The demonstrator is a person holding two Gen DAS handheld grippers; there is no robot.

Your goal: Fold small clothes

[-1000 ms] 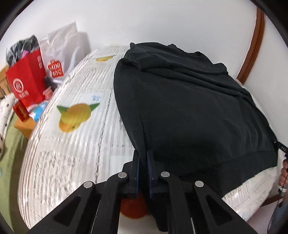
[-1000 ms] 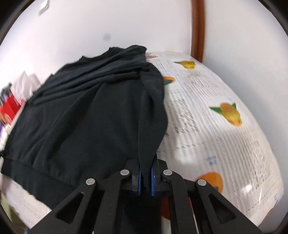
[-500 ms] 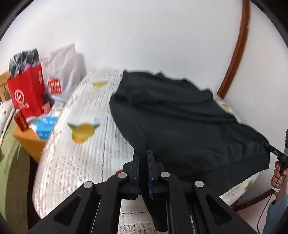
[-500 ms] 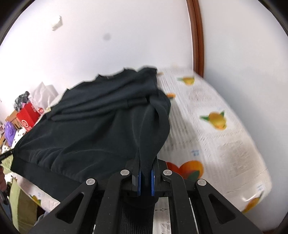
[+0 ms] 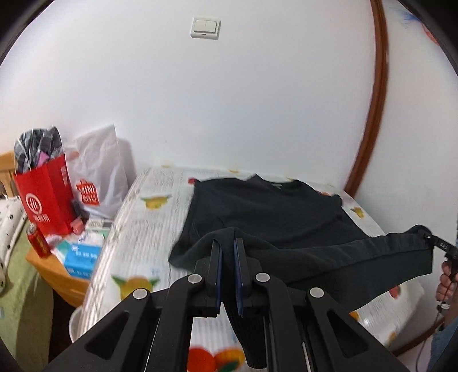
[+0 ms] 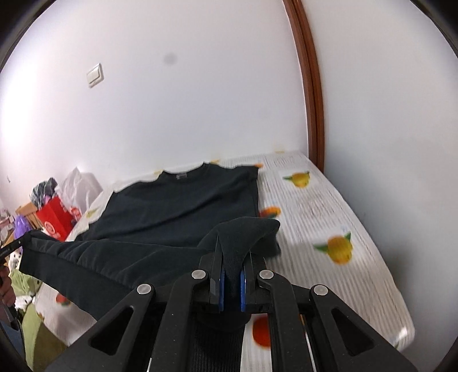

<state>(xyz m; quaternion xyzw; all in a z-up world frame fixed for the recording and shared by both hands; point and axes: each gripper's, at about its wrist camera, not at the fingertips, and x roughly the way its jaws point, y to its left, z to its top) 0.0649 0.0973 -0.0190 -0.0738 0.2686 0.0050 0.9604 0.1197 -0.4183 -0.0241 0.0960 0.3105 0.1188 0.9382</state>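
Sweater black. Bedsheet white with orange-yellow fruit print. Paper bag red; wall white.

Counted: 1 black sweater, 2 grippers, 1 red bag, 1 white bag, 1 red can, 1 light switch

I see a white wall with a light switch and brown door trim. A bed with a fruit-print sheet fills the corner.
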